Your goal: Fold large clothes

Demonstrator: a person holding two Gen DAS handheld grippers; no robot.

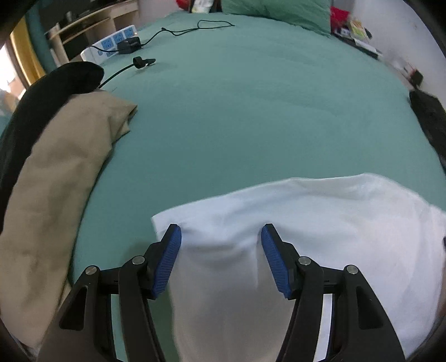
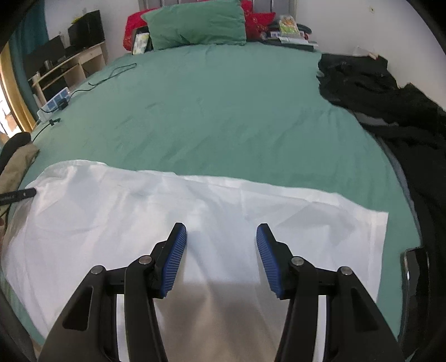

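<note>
A white garment (image 2: 133,222) lies flat across the near part of a green bed (image 2: 223,111), folded into a wide band. It also shows in the left wrist view (image 1: 320,222). My left gripper (image 1: 221,231) is open, above the garment's left end near its corner. My right gripper (image 2: 221,231) is open, above the garment's right half. Neither holds cloth. The tip of the left gripper (image 2: 25,193) shows at the garment's left edge in the right wrist view.
A beige garment (image 1: 55,181) and a black one (image 1: 61,80) lie at the bed's left edge. A black clothes pile (image 2: 390,105) lies on the right. A power strip (image 1: 111,44) with a charger and cables (image 1: 195,27) lies far left. A green pillow (image 2: 195,25) sits at the head.
</note>
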